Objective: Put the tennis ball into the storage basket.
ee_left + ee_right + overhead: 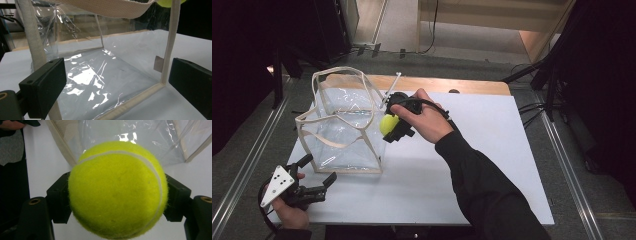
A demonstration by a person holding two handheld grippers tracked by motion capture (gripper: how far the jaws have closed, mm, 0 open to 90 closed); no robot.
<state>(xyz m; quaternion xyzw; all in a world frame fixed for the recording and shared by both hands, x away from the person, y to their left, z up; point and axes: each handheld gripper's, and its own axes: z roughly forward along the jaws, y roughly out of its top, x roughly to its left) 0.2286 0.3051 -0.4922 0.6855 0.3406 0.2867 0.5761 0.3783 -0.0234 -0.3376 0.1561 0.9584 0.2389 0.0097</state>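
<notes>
Tennis ball (117, 190) sitting clamped between right gripper (393, 125) jaws, just beside clear bag (343, 125). Left gripper (314, 176) is resting near bag's front corner, jaws spread wide, holding nothing.

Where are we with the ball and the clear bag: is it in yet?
Not yet. Done: the right claw has the tennis ball clamped between its jaws and holds it up beside the clear bag, at its right edge. In hand: carrying the ball to the bag's open top. The left claw is open, near the bag's front corner, holding nothing. Left: move the ball over the opening and release it; the bag looks empty.
</notes>
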